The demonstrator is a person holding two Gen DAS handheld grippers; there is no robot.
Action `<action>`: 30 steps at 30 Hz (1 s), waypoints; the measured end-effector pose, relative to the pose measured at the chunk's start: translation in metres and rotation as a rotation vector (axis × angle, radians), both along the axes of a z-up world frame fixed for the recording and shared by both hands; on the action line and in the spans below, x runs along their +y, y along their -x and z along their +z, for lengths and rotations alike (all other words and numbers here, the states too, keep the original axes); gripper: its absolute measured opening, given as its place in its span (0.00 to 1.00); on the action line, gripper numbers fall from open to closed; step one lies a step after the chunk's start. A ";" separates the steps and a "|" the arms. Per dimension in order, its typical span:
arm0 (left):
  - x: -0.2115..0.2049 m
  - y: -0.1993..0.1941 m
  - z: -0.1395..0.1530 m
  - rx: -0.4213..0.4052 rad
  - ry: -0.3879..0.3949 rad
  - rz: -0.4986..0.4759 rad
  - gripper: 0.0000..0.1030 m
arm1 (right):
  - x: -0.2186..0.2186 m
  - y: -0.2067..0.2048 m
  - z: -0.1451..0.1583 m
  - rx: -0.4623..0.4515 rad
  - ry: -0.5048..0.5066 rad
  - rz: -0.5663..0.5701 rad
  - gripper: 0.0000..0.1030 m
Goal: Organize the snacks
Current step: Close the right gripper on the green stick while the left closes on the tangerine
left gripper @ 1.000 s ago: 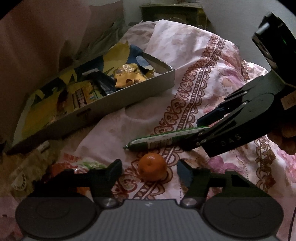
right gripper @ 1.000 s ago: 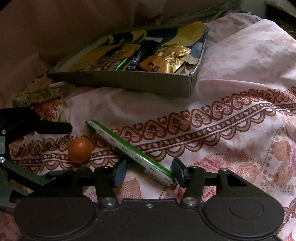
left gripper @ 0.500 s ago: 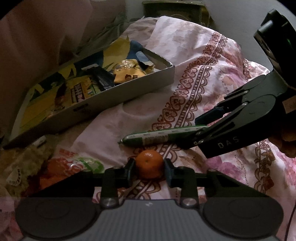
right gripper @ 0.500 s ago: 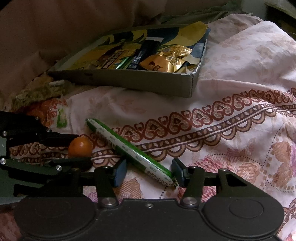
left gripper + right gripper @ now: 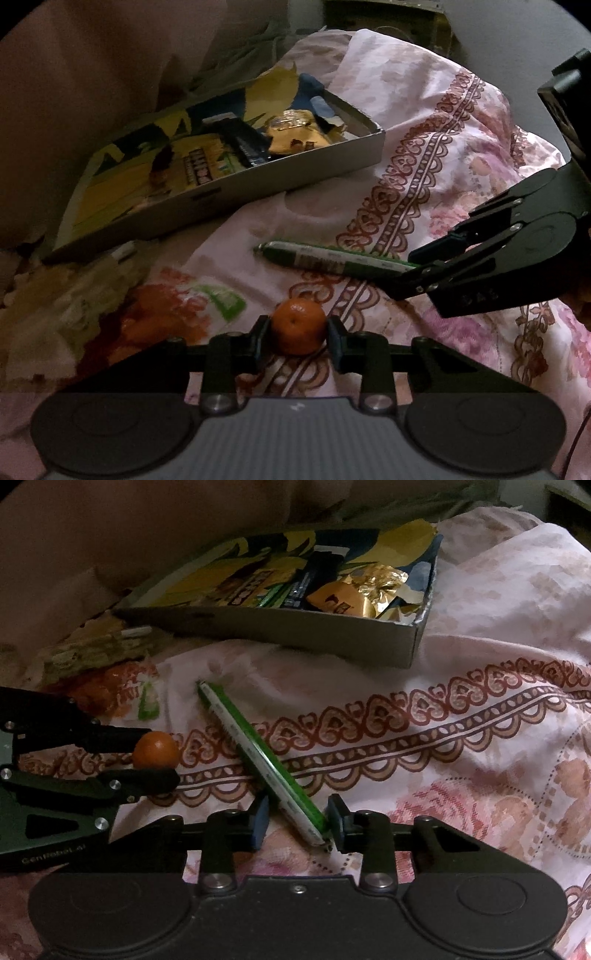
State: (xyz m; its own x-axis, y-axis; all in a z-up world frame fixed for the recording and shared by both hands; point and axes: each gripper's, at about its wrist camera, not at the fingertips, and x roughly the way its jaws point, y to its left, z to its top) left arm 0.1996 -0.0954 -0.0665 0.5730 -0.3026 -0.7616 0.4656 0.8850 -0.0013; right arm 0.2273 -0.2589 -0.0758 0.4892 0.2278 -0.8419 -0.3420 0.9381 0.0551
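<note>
So we've got the left gripper (image 5: 298, 338) clamped onto the little orange mandarin (image 5: 298, 325), one pad pressed against each side of it, just over the floral bedsheet (image 5: 436, 122). From the right wrist view you can see the same fruit (image 5: 155, 754) pinched between the two dark fingers.

Our right gripper (image 5: 297, 821) is only partly closed around the near end of the long green snack stick (image 5: 258, 753). The stick touches the right-hand pad while there's a clear gap to the left-hand pad, so it isn't squeezed yet. The stick lies diagonally on the sheet, its far end pointing toward the box.

The cardboard box (image 5: 295, 635) sits farther back on the bed, already holding a gold foil packet (image 5: 354, 594), a dark wrapper and a yellow printed bag. To the left of the mandarin there's an orange-and-green snack packet (image 5: 173, 314) lying on the sheet, with some crumpled wrappers beside it near the box corner.
</note>
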 end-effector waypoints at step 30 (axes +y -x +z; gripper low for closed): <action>0.038 0.014 -0.004 0.006 0.123 0.139 0.35 | 0.037 0.018 -0.002 -0.055 -0.008 0.025 0.35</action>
State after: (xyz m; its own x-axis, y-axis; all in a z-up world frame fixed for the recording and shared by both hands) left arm 0.1857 -0.0575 -0.0708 0.6111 -0.3121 -0.7274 0.3384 0.9338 -0.1163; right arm 0.2096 -0.2216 -0.0781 0.5286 0.2476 -0.8120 -0.3683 0.9287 0.0434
